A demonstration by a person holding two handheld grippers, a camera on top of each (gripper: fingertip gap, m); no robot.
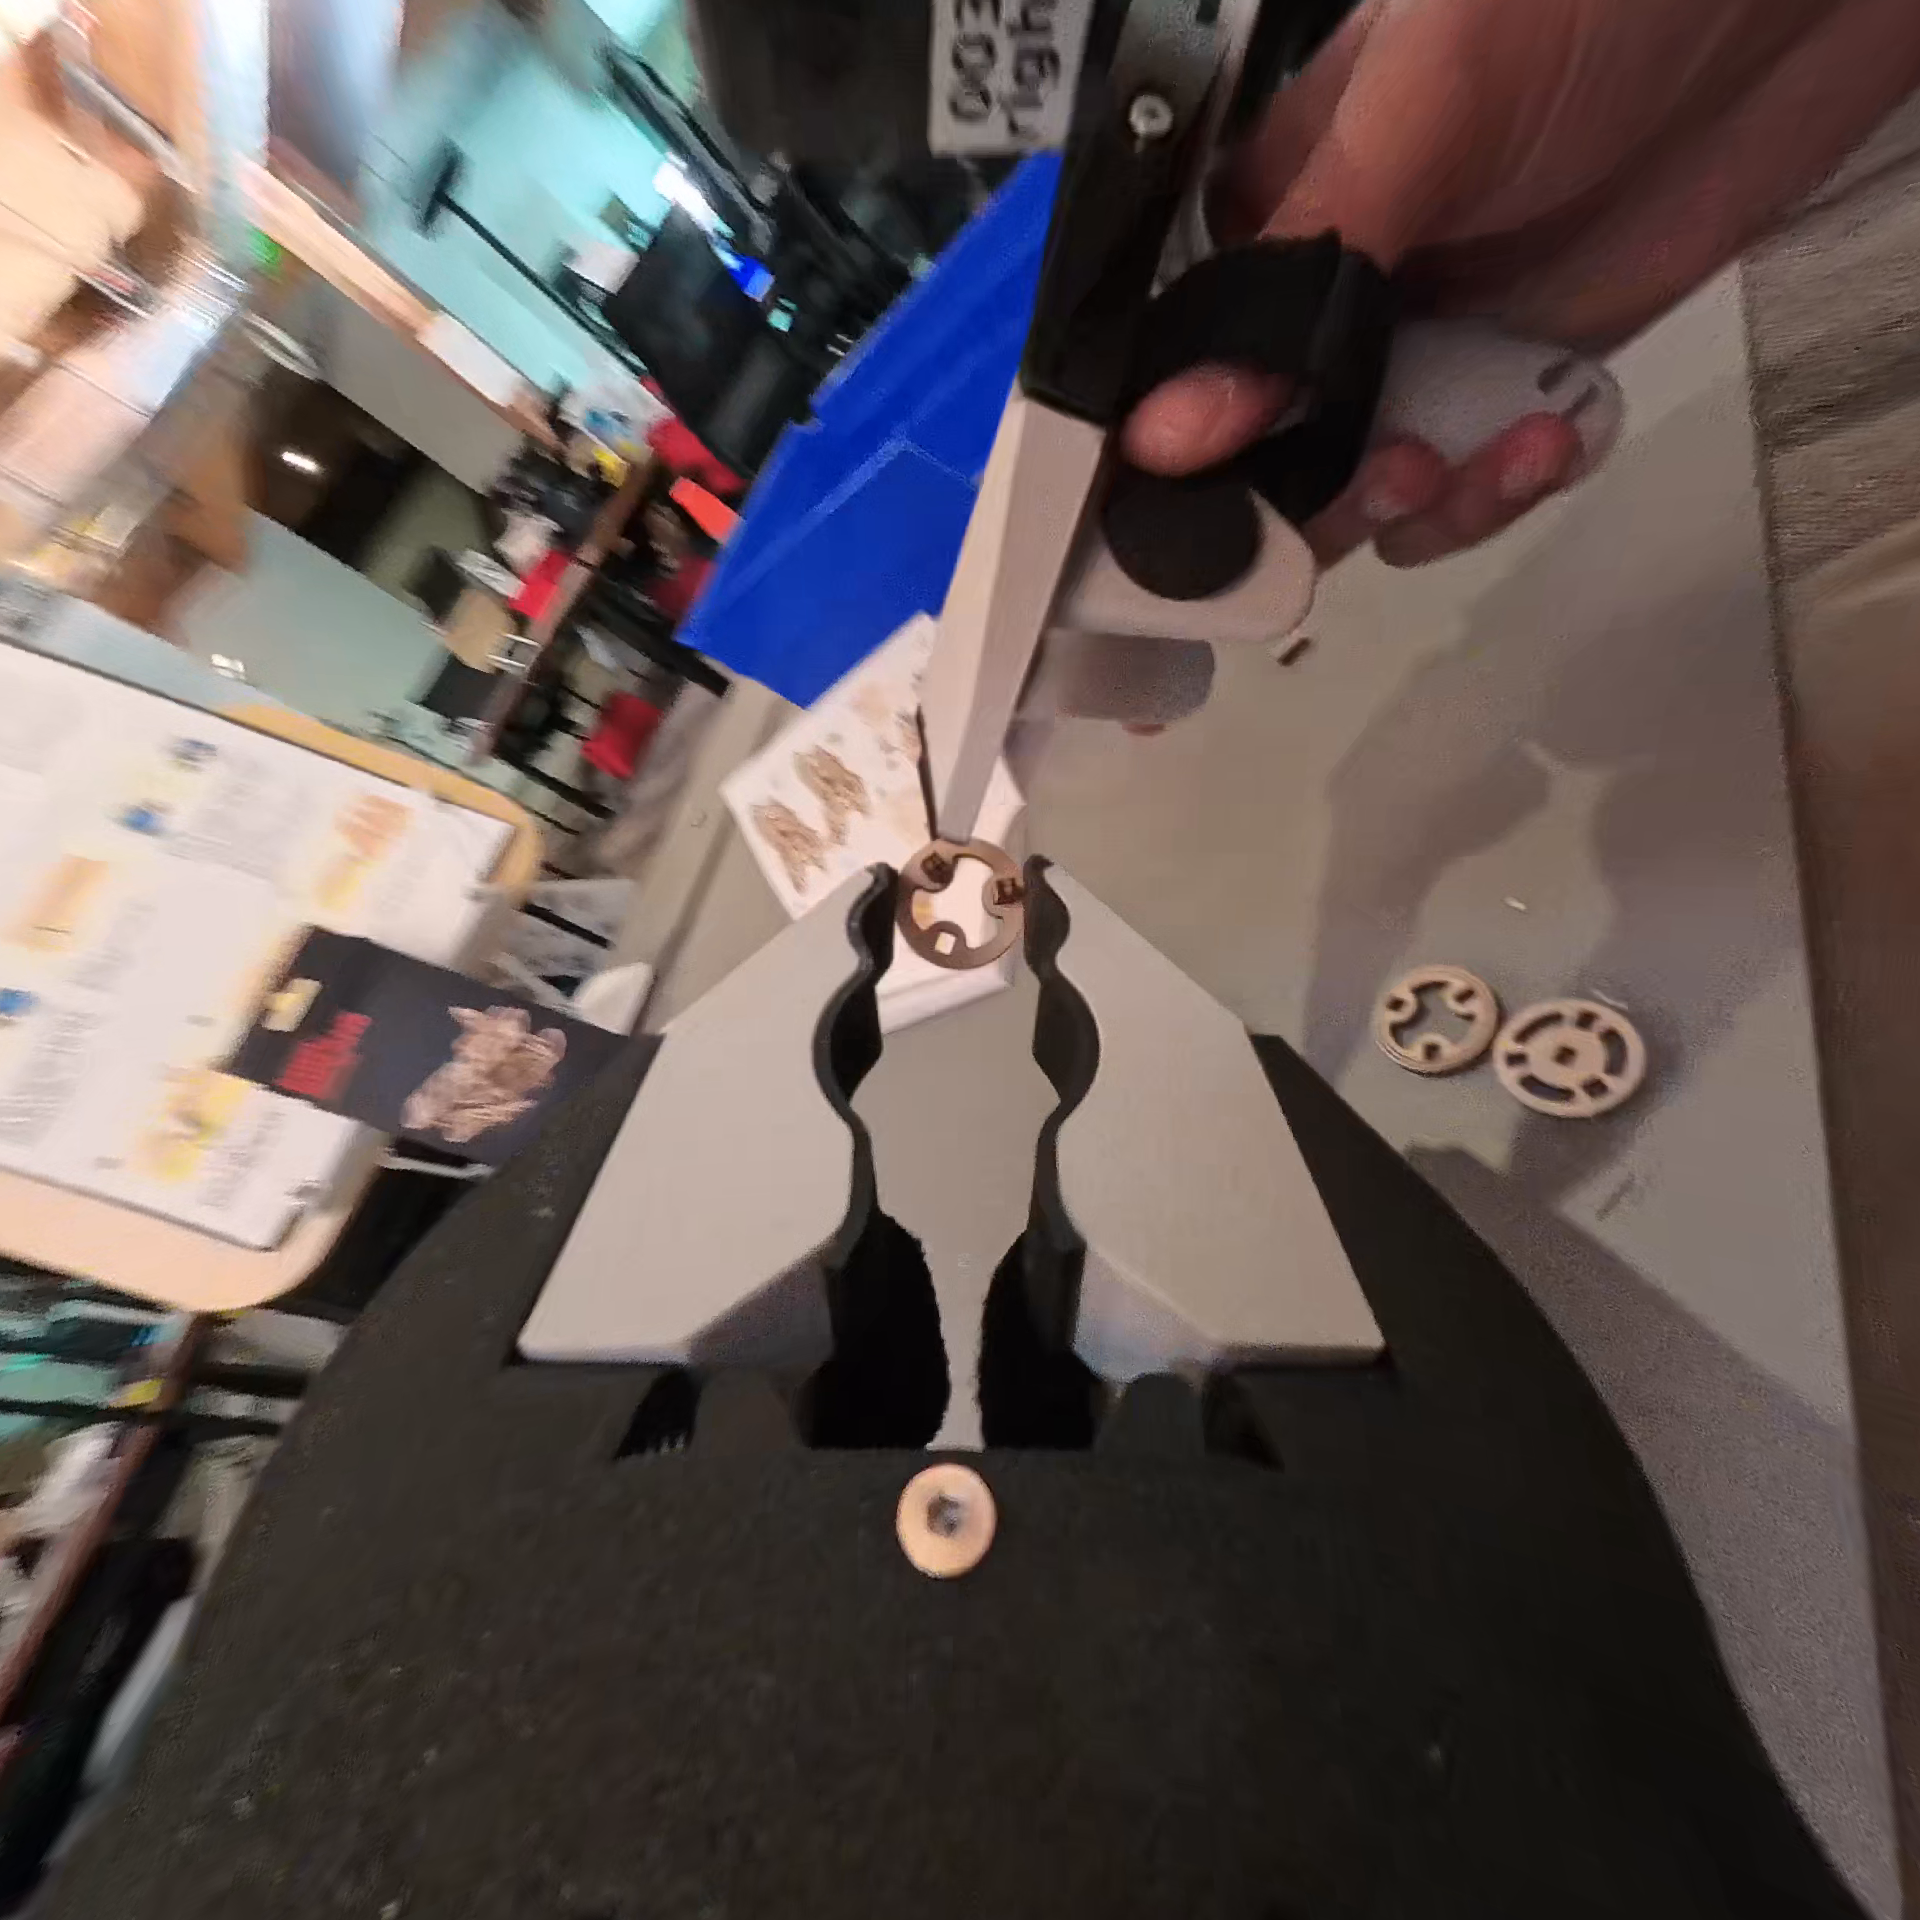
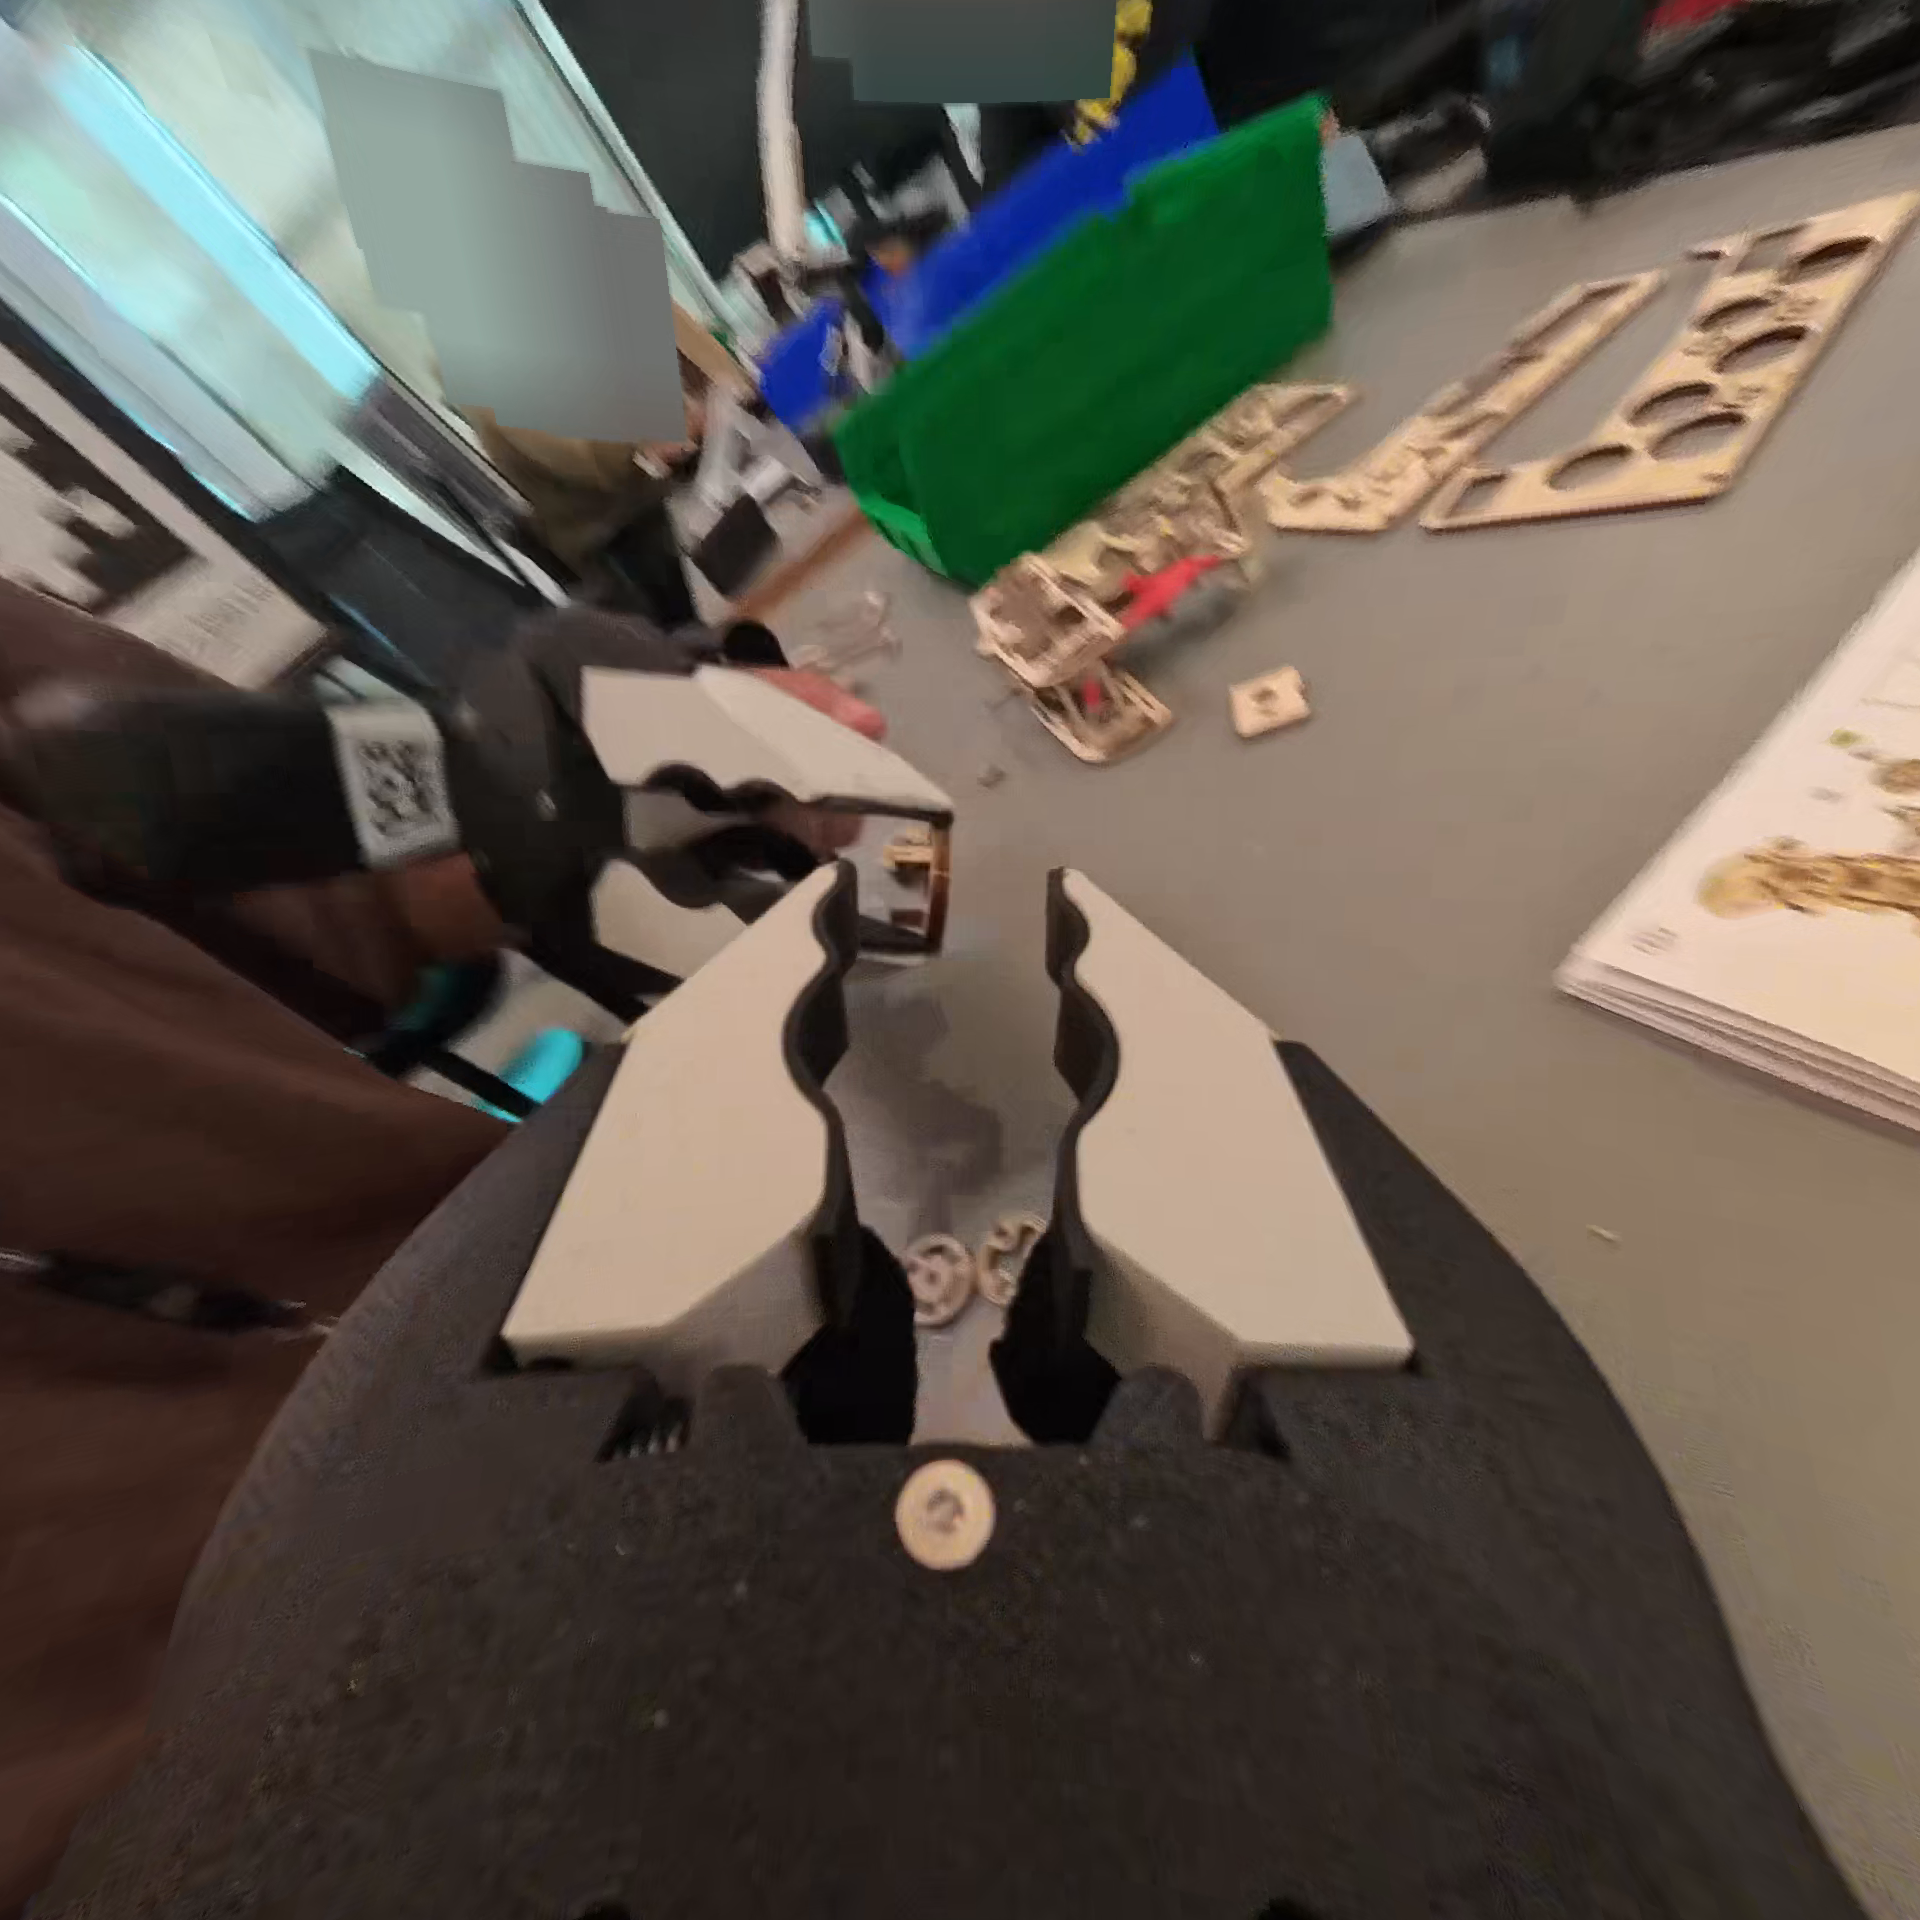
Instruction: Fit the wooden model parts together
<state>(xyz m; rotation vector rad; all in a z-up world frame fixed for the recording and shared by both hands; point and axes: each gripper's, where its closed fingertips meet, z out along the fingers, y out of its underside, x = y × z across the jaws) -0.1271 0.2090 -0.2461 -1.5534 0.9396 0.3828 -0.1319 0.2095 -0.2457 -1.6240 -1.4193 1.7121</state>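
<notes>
Now left gripper point(image 1: 961, 899) clamping one wooden ring point(image 1: 961, 912); right gripper point(image 2: 951, 894) agape; two discs point(image 1: 1512, 1039) below.

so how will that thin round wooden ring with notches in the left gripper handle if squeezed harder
The thin round wooden ring is probably stiff and light. Its wide cut-outs leave narrow rims that could snap. The left gripper holds it only at the edges by its tips, so it may pivot or slip out.
</notes>
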